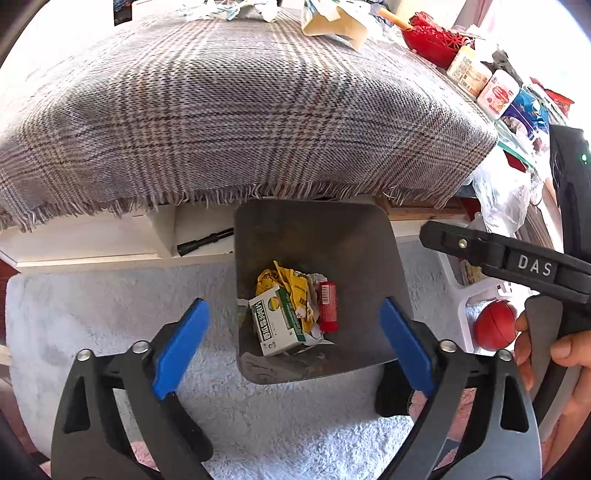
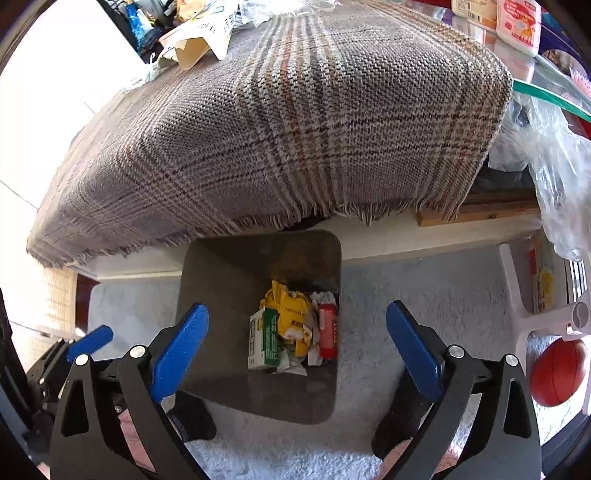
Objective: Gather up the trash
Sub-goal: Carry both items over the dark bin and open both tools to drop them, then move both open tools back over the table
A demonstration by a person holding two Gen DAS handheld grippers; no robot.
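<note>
A dark grey bin (image 1: 317, 232) stands on the pale rug below the table; it also shows in the right wrist view (image 2: 229, 273). Inside lie a green-and-white carton (image 1: 275, 321), a crumpled yellow wrapper (image 1: 288, 288) and a red packet (image 1: 328, 306); the right wrist view shows the carton (image 2: 264, 341), wrapper (image 2: 290, 314) and packet (image 2: 328, 334) too. My left gripper (image 1: 295, 347) is open and empty above the bin. My right gripper (image 2: 297, 349) is open and empty above it too; its body shows at the right of the left wrist view (image 1: 517, 262).
A plaid cloth (image 1: 221, 110) covers the table above the bin. Paper scraps and packaging (image 1: 332, 22) lie at its far edge. Bottles (image 1: 495, 92), a red basket (image 1: 436, 40) and plastic bags (image 1: 506, 199) crowd the right. A red ball (image 1: 495, 328) sits by a white rack.
</note>
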